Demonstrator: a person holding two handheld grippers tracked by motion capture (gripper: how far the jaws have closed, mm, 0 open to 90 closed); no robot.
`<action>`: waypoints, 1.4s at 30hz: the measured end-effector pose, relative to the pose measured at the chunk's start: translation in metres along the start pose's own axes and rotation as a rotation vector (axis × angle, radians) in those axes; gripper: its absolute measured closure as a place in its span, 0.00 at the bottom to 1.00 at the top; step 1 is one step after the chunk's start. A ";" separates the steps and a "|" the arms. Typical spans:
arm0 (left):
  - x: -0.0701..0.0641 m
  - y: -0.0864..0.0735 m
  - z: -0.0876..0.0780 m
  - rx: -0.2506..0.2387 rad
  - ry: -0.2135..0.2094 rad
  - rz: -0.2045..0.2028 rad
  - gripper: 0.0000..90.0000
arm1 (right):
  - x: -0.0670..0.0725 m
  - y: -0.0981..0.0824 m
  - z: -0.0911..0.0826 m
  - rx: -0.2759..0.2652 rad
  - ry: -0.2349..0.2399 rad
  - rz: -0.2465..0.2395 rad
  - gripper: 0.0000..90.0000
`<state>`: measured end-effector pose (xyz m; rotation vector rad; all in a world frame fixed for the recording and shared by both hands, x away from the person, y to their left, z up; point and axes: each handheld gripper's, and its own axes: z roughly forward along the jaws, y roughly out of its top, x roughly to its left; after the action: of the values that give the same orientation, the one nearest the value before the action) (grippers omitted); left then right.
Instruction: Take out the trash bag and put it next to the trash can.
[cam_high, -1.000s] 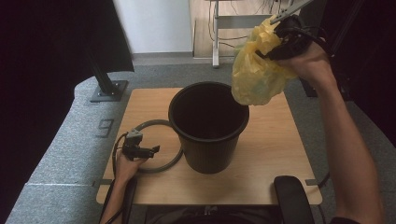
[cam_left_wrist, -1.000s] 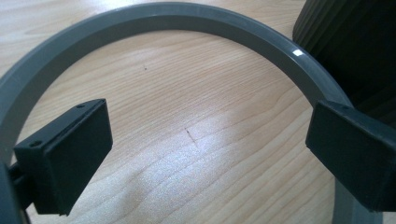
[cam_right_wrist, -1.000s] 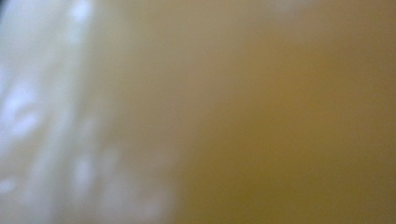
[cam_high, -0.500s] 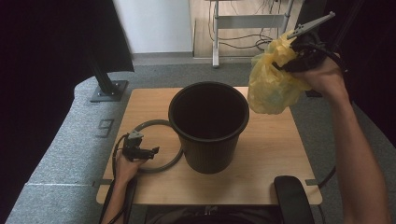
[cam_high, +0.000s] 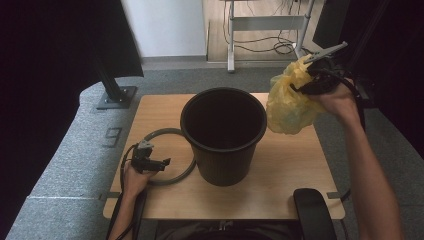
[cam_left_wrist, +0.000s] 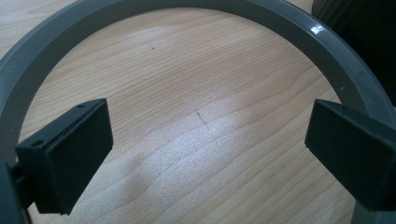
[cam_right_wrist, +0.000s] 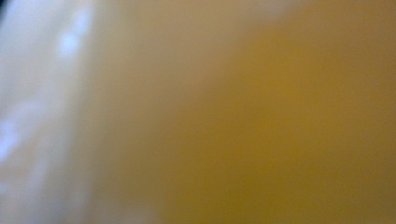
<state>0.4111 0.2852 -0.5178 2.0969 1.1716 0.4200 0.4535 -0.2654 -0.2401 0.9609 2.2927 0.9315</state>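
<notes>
A black bucket (cam_high: 225, 160) stands upright in the middle of the wooden table (cam_high: 295, 165), its inside dark. A yellow plastic bag (cam_high: 287, 107) hangs in the air just right of the bucket's rim, and my right gripper (cam_high: 312, 77) is shut on its bunched top. The right gripper view is a blur of yellow bag (cam_right_wrist: 261, 121). A grey ring (cam_high: 165, 132) lies flat on the table, left of the bucket. My left gripper (cam_high: 162, 162) rests low over it and is open. Bare wood shows between its jaws (cam_left_wrist: 208, 135), the ring (cam_left_wrist: 289, 23) arcs ahead, and the bucket (cam_left_wrist: 364, 28) stands at the upper right.
A black rounded pad (cam_high: 310, 210) sits at the table's front right edge. Grey carpet surrounds the table, with a dark stand base (cam_high: 117, 97) at the back left. A metal desk frame (cam_high: 265, 30) with cables stands farther back.
My right hand has come down and a little to the right with the yellow bag, from above the bucket's far right rim to beside it. The left gripper has stayed still.
</notes>
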 end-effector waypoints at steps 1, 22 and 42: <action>0.000 0.000 0.000 0.002 0.001 0.000 0.01 | 0.000 -0.003 0.004 -0.001 -0.002 0.001 0.80; -0.002 0.000 0.003 0.029 0.011 0.015 0.01 | 0.004 -0.071 0.090 0.054 -0.022 0.130 0.78; -0.003 0.000 0.004 0.044 0.008 0.025 0.02 | 0.025 -0.132 0.163 0.097 0.055 0.239 0.73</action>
<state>0.4115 0.2808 -0.5208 2.1510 1.1702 0.4187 0.4863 -0.2502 -0.4478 1.2878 2.3227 0.9591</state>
